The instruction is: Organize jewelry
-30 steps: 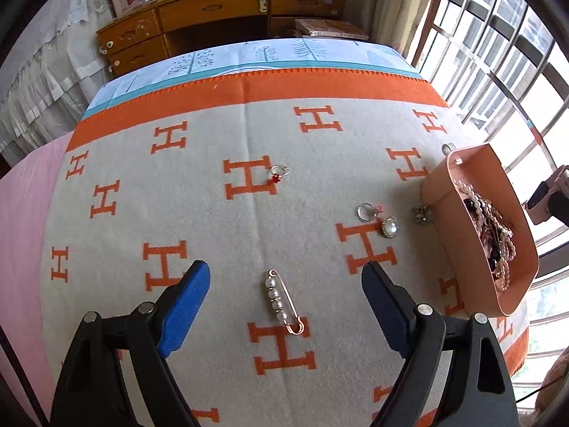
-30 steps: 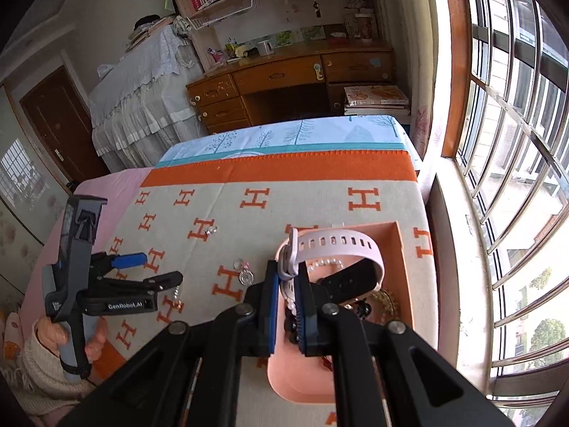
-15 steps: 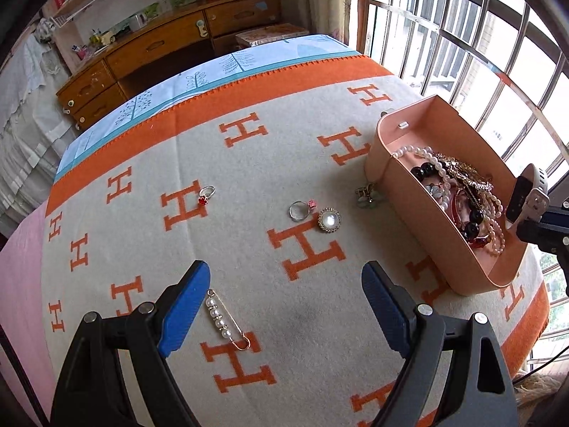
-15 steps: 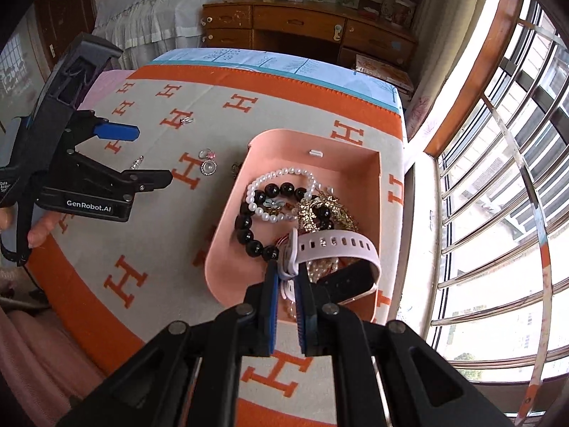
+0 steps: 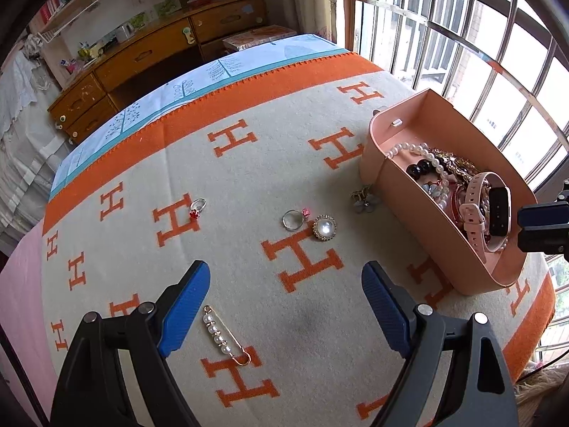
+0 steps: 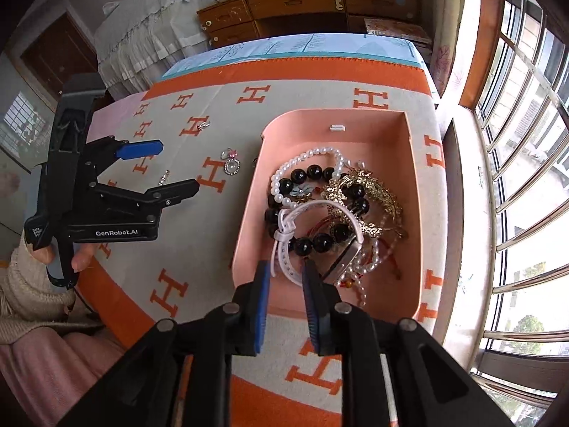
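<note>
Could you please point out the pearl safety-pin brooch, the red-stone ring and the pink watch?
Pearl safety-pin brooch (image 5: 223,332), left wrist view, pearl row.
Red-stone ring (image 5: 196,208), left wrist view, band.
Pink watch (image 5: 474,210), left wrist view, strap.

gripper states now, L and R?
Left gripper: open, empty, above the blanket.
Right gripper: opening, fingers letting go of the pink watch in the tray.

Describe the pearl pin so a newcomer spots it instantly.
On the cream blanket with orange H letters, skip the pink tray and look nearest the left tongs. The gold safety pin strung with small pearls is the only long, straight piece; its neighbours are round.
</note>
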A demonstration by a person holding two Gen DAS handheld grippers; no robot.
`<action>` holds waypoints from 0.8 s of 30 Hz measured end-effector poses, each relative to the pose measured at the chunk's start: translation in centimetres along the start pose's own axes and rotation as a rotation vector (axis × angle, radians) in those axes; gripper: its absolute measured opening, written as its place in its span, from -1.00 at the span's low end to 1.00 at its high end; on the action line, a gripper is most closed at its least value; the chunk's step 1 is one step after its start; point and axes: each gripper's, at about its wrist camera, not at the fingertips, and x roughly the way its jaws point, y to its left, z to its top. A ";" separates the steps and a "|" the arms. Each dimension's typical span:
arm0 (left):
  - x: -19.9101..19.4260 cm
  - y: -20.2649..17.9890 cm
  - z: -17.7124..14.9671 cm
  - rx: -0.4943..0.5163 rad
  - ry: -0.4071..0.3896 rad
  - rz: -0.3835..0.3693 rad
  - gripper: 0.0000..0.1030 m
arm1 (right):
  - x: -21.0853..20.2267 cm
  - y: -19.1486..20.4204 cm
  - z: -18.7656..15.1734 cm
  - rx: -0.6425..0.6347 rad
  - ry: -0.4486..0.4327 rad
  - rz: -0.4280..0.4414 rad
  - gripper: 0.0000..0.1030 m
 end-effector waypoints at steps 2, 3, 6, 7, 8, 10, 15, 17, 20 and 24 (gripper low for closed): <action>0.3 -0.3 0.2 0.014 -0.003 -0.001 0.67 | -0.4 -0.4 -0.2 0.017 -0.018 -0.005 -0.62; 0.4 -0.5 0.3 0.022 -0.006 0.000 0.67 | -0.6 -0.5 -0.2 0.026 -0.026 -0.002 -0.62; 0.9 -0.8 0.6 0.046 -0.018 0.002 0.67 | -0.8 -0.7 -0.6 0.046 -0.043 0.005 -0.62; 1.0 -0.8 0.8 0.052 -0.024 0.004 0.67 | -0.7 -0.7 -0.7 0.053 -0.046 0.007 -0.62; 1.2 -0.8 0.9 0.057 -0.033 0.004 0.67 | -0.6 -0.7 -0.8 0.059 -0.049 0.013 -0.62; 1.5 -0.6 1.3 0.072 -0.053 0.002 0.67 | -0.4 -0.9 -0.8 0.072 -0.056 0.029 -0.62; 2.2 -0.6 2.2 0.135 -0.083 -0.025 0.66 | 0.2 -1.5 -1.4 0.119 -0.073 0.060 -0.62; 2.5 -0.9 2.5 0.178 -0.093 -0.047 0.67 | 0.4 -1.8 -1.6 0.141 -0.079 0.077 -0.62; 3.0 -1.9 2.7 0.256 -0.104 -0.057 0.66 | 0.5 -2.0 -1.8 0.163 -0.093 0.094 -0.62; 3.9 -2.7 3.3 0.305 -0.104 -0.064 0.57 | 0.2 -2.2 -2.1 0.179 -0.127 0.112 -0.62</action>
